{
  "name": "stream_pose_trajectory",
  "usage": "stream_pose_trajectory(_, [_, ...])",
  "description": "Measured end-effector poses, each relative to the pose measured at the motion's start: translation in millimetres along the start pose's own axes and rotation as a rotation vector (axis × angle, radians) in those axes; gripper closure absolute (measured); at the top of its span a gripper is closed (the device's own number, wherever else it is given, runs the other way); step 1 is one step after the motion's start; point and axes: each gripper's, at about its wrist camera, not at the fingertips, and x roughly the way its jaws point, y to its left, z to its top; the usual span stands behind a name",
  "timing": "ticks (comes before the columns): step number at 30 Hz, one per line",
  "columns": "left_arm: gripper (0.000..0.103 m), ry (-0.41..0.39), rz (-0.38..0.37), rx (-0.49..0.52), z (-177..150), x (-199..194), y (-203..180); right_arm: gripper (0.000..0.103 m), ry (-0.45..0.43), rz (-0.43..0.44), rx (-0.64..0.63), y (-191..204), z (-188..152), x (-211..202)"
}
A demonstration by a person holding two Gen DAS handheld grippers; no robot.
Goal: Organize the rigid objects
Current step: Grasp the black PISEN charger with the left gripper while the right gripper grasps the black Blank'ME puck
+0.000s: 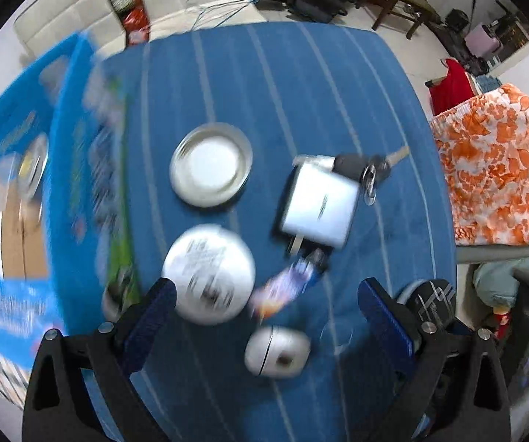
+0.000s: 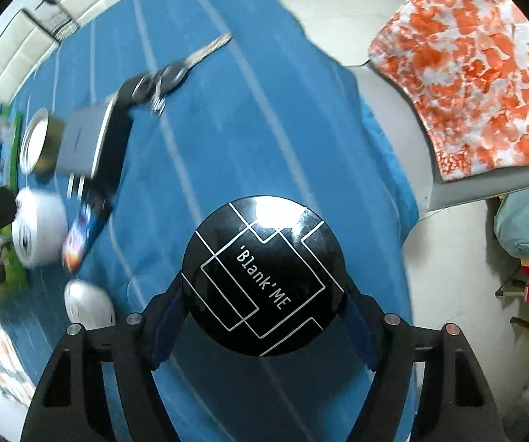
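My right gripper [image 2: 264,300] is shut on a round black compact [image 2: 264,258] with white lines and lettering, held above the blue striped cloth [image 2: 227,129]. The same compact [image 1: 430,302] shows just right of my open left gripper [image 1: 268,294], which hovers empty over the cloth [image 1: 264,92]. Below the left gripper lie a white round tub [image 1: 209,272], a small blue packet [image 1: 286,287] and a white oval case [image 1: 277,355]. Farther off lie a metal tin [image 1: 211,164], a white charger [image 1: 319,206] and keys [image 1: 367,171]. The left view is motion-blurred.
An open blue cardboard box [image 1: 61,147] stands at the cloth's left edge with a few round items inside. An orange-and-white floral cloth [image 1: 496,169] covers furniture to the right. The table edge [image 2: 393,184] drops to a white floor on the right.
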Motion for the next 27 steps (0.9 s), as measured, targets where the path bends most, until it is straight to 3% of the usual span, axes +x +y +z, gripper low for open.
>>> stream_pose_trajectory(7, [0.002, 0.052, 0.013, 0.115, 28, 36, -39, 0.026, -0.029, -0.018, 0.013, -8, 38, 1])
stream_pose_trajectory(9, [0.010, 0.064, 0.013, 0.142, 30, 44, -47, 0.026, -0.029, -0.022, 0.014, -8, 43, 3])
stream_pose_trajectory(11, [0.034, 0.110, 0.011, 0.156, 30, 56, -52, 0.026, -0.028, -0.014, 0.024, -10, 48, 6])
stream_pose_trajectory(16, [0.037, 0.167, 0.041, 0.161, 32, 79, -55, 0.026, -0.036, -0.005, 0.023, -6, 55, 4])
stream_pose_trajectory(18, [0.036, 0.140, 0.048, 0.175, 33, 78, -58, 0.026, -0.036, -0.010, 0.017, -4, 56, 6])
stream_pose_trajectory(20, [0.045, 0.122, 0.058, 0.170, 35, 75, -59, 0.026, -0.032, -0.014, 0.013, -3, 56, 8])
stream_pose_trajectory(27, [0.047, 0.076, 0.022, 0.115, 22, 60, -41, 0.026, -0.054, -0.034, 0.000, 1, 52, -6])
